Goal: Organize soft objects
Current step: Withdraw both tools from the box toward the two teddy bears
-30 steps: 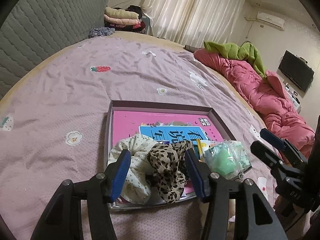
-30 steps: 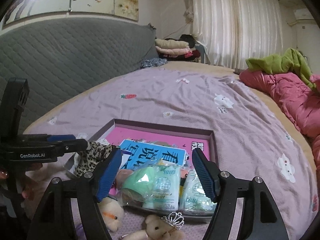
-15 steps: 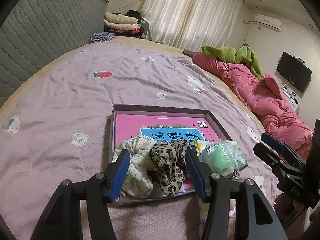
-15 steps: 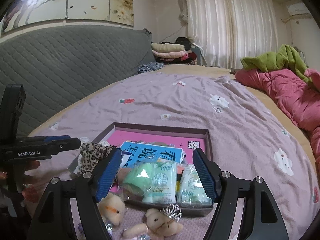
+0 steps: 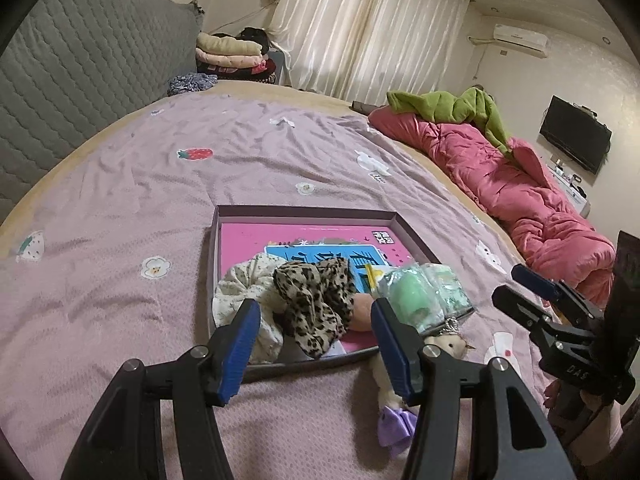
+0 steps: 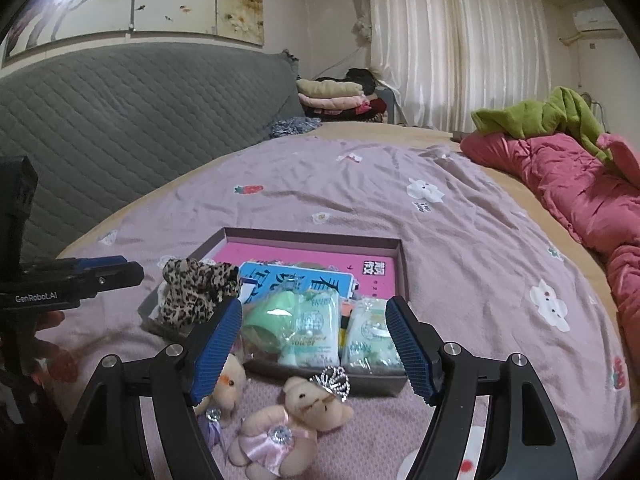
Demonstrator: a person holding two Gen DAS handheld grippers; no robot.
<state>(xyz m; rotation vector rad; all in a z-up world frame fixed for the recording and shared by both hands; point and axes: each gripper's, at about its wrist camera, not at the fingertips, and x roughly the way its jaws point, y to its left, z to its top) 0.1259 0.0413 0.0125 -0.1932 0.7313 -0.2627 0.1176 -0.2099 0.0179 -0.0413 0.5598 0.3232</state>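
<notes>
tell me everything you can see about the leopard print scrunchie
The leopard print scrunchie is soft gathered fabric, tan with dark spots, bunched into loose ruffles. It lies in the near left part of the shallow box, draped partly over the box's near edge. It rests against a cream floral scrunchie on its left and overlaps the pink book beneath. Neither gripper touches it; the open left gripper hangs just in front of it.
</notes>
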